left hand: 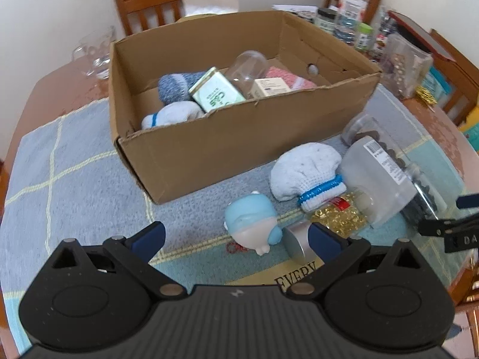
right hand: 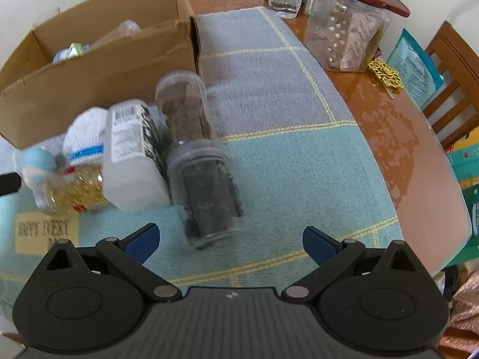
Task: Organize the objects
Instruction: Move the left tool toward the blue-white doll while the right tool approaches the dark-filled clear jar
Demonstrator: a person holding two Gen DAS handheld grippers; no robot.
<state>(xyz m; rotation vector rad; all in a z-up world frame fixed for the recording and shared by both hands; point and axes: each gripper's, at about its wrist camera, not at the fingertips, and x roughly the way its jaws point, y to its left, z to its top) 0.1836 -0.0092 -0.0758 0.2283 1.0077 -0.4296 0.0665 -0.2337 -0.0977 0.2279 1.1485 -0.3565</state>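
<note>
Crowding the cardboard box [left hand: 227, 149]: sock [left hand: 305, 173], jars [right hand: 206, 191].

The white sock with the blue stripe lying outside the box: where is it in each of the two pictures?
Left wrist view: the white sock lies right of centre, just in front of the cardboard box.
Right wrist view: the same sock sits at the left, blurred, beside the white bottle.
Shared landmark: the cardboard box, directly behind it in both.
</note>
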